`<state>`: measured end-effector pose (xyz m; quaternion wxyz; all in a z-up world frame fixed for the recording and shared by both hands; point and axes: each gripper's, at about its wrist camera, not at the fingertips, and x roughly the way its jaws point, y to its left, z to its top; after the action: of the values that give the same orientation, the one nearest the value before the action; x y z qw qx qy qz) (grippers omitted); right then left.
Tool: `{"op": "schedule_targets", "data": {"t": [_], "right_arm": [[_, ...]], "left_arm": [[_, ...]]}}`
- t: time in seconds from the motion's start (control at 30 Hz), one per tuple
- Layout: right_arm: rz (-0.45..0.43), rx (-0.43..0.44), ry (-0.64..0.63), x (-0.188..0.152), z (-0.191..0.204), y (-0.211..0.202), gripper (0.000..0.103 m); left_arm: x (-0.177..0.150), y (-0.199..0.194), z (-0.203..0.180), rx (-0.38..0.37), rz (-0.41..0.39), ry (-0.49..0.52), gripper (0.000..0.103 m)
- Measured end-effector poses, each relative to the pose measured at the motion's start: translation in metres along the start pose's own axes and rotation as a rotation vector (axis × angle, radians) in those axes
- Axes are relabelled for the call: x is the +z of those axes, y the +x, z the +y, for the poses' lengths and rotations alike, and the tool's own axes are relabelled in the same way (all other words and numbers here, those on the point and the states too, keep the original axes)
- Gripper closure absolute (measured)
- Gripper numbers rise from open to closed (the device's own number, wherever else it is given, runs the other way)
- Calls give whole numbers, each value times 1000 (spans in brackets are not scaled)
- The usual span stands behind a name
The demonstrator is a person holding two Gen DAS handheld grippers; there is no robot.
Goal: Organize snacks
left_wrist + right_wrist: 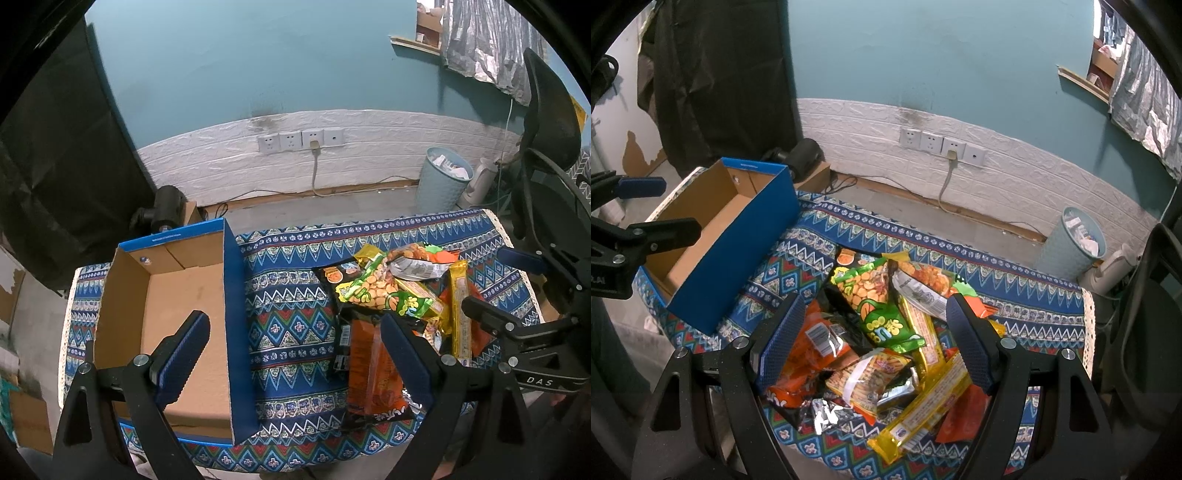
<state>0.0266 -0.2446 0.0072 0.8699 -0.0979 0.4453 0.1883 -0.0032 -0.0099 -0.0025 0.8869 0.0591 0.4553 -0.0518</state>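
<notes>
A pile of snack packets (pixel 399 295) (pixel 882 332) lies on a table with a patterned blue cloth (pixel 291 332) (pixel 1027 306). On top is a green biscuit bag (pixel 384 295) (pixel 875 299); an orange bag (pixel 373 373) (pixel 812 347) and long yellow packs (pixel 923 402) lie around it. An empty blue cardboard box (pixel 177 325) (pixel 738 254) stands left of the pile. My left gripper (pixel 299 354) is open, one finger over the box, the other over the orange bag. My right gripper (pixel 875 343) is open above the pile, holding nothing.
A pale bin (pixel 443 181) (pixel 1071 240) stands on the floor behind the table by a white wall with sockets (pixel 301 140). A black office chair (pixel 546 147) is at the right. A black cloth (pixel 62 147) hangs at the left.
</notes>
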Motion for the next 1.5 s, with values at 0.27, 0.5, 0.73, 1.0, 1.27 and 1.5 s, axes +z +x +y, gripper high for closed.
{"op": "schedule_targets", "data": {"t": [0.27,0.5,0.73,1.0,1.27,1.5], "right_arm": [[0,-1,-1,0,0,0,26],[0,0,0,0,-1,0,26],[5,-3,-1,0,-2,0,26],[25,-18,10,-2,-9,4,26],[63,-61,41,-9,-25,13,26],[164,-117,112,-29,-54,39,26]], "left_arm": [[-1,-1,-2,-3,-1,0,8],[-1,-1,-2,-3,-1,0,8],[-2,1,-7,-5,5,7,8],[-4,15,-13,-15,36,24,8],[-17,53,-30,-44,140,75,8],[-33,86,-46,-126,265,76,8]]}}
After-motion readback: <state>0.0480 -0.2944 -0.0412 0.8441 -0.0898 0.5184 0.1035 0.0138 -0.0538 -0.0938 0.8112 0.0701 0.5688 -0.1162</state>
